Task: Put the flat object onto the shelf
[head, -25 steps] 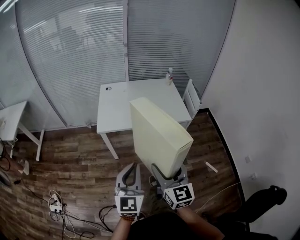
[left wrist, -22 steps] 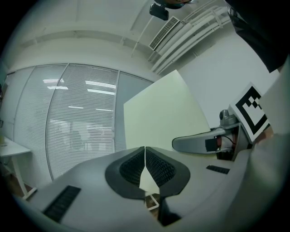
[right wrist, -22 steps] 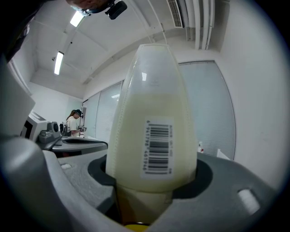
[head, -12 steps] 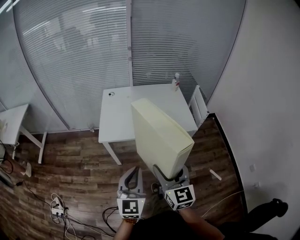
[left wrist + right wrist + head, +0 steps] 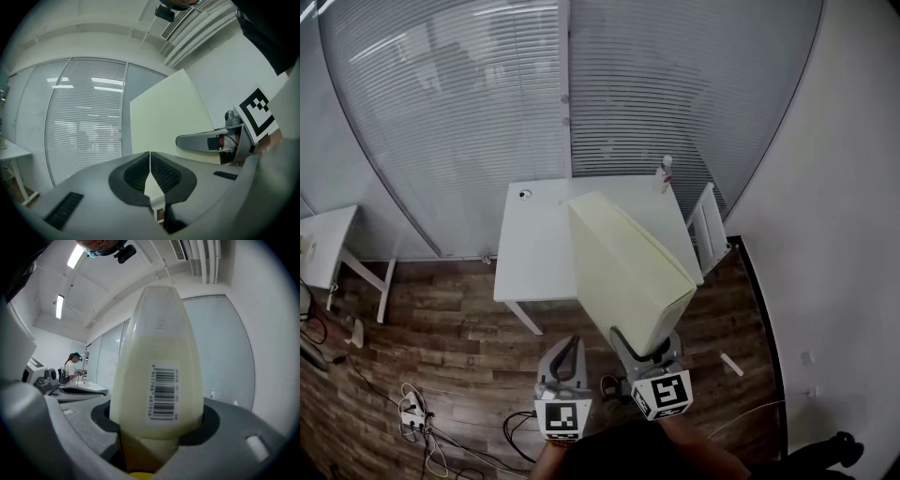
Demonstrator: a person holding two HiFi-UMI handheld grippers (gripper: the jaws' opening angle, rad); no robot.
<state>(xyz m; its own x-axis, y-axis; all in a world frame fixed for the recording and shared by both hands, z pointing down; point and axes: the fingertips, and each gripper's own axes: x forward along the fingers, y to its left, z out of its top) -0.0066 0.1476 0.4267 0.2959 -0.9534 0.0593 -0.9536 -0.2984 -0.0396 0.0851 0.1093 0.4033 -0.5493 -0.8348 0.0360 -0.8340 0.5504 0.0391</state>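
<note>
A large flat pale-yellow pack [image 5: 623, 267] stands on edge in my right gripper [image 5: 643, 349], whose jaws are shut on its near narrow end. In the right gripper view the pack [image 5: 159, 366] fills the middle, a barcode label facing the camera. My left gripper [image 5: 563, 358] is held beside it on the left, shut and empty, its black pads [image 5: 159, 171] meeting. The left gripper view shows the pack's broad side [image 5: 168, 117] and the right gripper's jaw beside it. A white rack-like shelf [image 5: 709, 228] stands at the right end of the white table [image 5: 534, 244].
A small bottle [image 5: 666, 172] stands at the table's far right corner. Glass walls with blinds [image 5: 469, 112] rise behind the table. A second white table [image 5: 323, 246] is at the left, cables and a power strip [image 5: 412, 411] lie on the wood floor. A person [image 5: 71, 368] stands far off.
The table, shelf and bottle have slid down and right in the head view. Both grippers keep their pose, the pack still held on edge.
</note>
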